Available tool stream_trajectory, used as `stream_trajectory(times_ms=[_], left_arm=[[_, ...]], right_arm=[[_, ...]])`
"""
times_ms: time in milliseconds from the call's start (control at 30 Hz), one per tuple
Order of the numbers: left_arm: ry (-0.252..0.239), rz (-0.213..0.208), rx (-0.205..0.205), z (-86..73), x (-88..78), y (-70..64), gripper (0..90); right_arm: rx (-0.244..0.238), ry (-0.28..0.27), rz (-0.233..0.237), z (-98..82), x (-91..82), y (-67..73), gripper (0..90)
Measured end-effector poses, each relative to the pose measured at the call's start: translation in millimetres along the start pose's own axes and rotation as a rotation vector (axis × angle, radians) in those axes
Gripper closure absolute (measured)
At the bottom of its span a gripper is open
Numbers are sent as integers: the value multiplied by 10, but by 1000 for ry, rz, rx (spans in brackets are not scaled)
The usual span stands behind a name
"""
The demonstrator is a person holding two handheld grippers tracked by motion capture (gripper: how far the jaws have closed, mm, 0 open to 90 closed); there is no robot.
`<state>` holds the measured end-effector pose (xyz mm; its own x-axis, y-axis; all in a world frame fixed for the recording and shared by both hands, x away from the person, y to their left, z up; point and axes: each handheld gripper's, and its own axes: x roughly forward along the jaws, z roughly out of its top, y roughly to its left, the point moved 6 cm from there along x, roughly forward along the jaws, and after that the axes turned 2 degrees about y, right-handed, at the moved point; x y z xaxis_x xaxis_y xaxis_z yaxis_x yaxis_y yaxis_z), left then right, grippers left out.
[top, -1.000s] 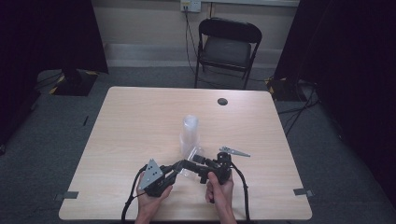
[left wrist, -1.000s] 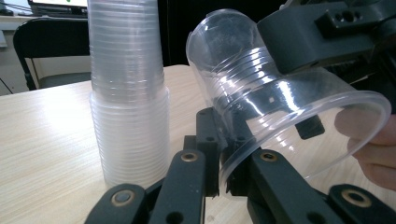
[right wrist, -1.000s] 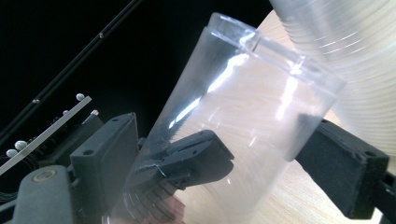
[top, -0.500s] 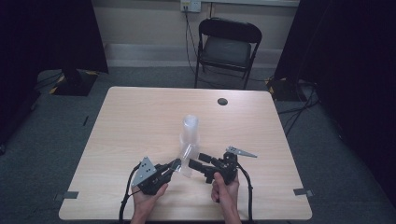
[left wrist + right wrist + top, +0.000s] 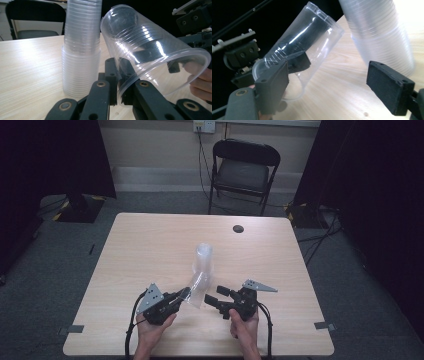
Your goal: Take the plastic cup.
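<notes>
A light wood-grain worktop (image 5: 150, 250) stands on grey carpeted floor (image 5: 60, 270), with a small dark round disc (image 5: 238, 228) near its far edge. A black folding chair (image 5: 243, 170) sits beyond it against a pale wall (image 5: 150, 140) bearing a power outlet (image 5: 204, 125) with cables hanging down. Black curtains (image 5: 50, 155) flank both sides; tape marks (image 5: 75, 329) lie on the floor by the near corners.
</notes>
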<state>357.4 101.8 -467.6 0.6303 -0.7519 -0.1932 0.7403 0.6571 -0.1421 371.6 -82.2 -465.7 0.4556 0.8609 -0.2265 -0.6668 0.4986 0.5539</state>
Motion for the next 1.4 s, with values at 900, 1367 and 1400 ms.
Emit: stream_trajectory(times_ms=[900,1367,1400], left_arm=[[282,-161,75,146,101,-6,862],[476,-222,80,41,133,67,861],[499,-231,82,24,144,71,861]], right_arm=[[-357,111,-201,-175,-133,-12,178],[-521,161,-240,-241,-123,77,149],[-530,170,-243,-243,-122,82,144]])
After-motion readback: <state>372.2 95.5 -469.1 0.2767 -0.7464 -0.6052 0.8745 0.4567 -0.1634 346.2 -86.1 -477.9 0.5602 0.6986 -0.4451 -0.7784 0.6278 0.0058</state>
